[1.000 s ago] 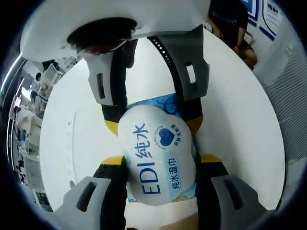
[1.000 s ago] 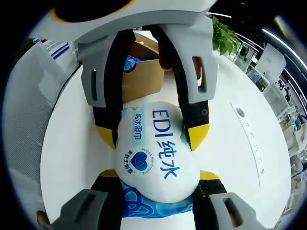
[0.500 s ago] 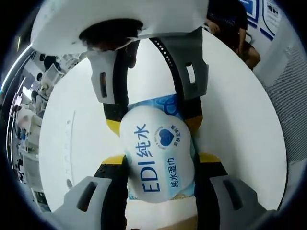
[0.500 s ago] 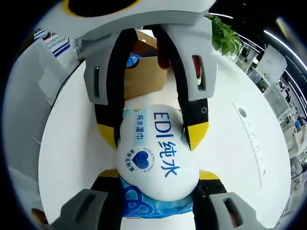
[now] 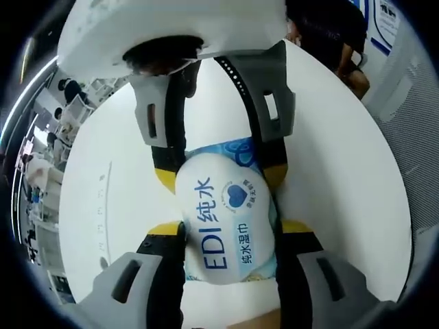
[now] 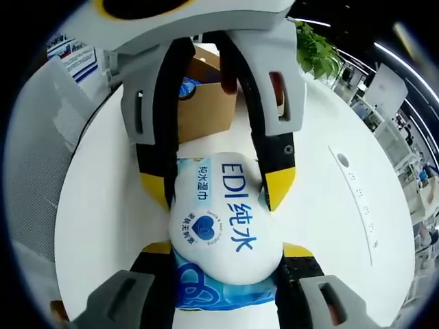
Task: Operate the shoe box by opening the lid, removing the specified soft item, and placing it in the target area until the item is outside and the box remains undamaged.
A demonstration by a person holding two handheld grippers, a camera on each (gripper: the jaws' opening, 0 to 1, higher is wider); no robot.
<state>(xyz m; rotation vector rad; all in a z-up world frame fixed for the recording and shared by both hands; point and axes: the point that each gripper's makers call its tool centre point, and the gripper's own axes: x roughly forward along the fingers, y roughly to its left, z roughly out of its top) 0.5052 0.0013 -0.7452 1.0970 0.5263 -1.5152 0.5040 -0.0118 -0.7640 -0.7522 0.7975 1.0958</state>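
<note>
A soft white and blue wet-wipes pack (image 5: 221, 212) hangs over the white table (image 5: 343, 157), held at both ends. In the left gripper view my left gripper (image 5: 230, 232) is shut on its near end. My right gripper (image 5: 221, 178) reaches in from the top, its yellow-tipped jaws shut on the far end. In the right gripper view the same pack (image 6: 218, 219) sits between my right gripper (image 6: 226, 250) below and my left gripper (image 6: 216, 187) above. Behind them stands the brown cardboard shoe box (image 6: 206, 106), open, with something blue inside (image 6: 188, 86).
A person in dark clothes (image 5: 329, 34) sits at the table's far edge in the left gripper view. A green plant (image 6: 319, 48) stands beyond the table in the right gripper view. Bare white tabletop (image 6: 336, 205) stretches to both sides of the pack.
Both grippers stay shut on the pack. The views have shifted slightly as the hands drift; the pack sits a little straighter between the jaws.
</note>
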